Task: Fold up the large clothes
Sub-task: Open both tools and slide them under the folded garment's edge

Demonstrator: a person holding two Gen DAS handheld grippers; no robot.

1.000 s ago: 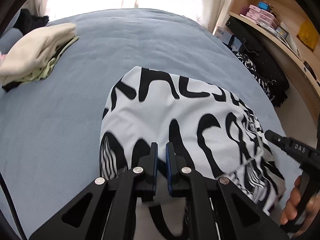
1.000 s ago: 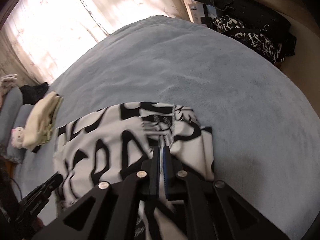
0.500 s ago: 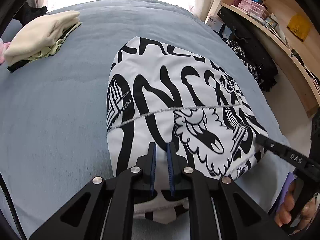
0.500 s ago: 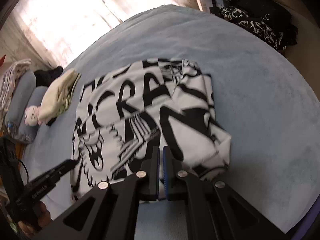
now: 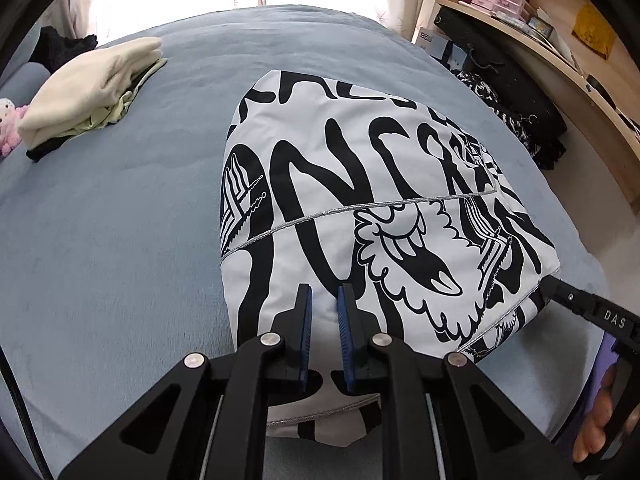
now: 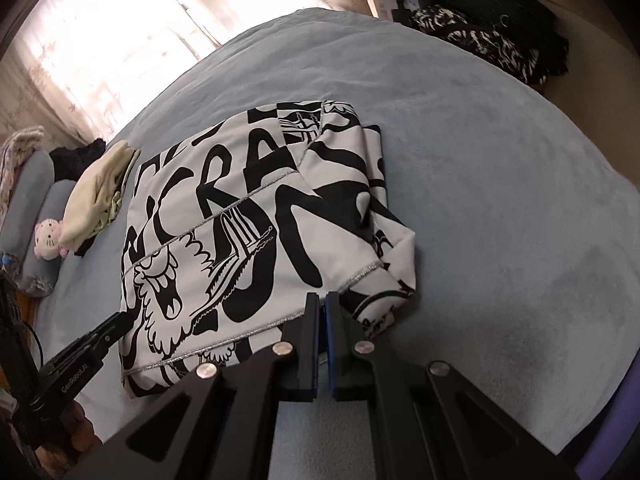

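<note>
Left wrist view, folded black-and-white garment [image 5: 360, 208] flat on bed [image 5: 120, 240], long axis pointing away

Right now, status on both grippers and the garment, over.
Left gripper just opening, fingers clear of cloth. Right gripper shut at near edge, grip unclear. Black-and-white garment folded flat on blue bed. Nothing in the way.

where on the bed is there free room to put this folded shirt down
Bare blanket lies between the shirt and the cream pile, and beyond the shirt toward the curtains. The shirt's right side is bare too. Crowded: the pillow corner by the pile.
</note>
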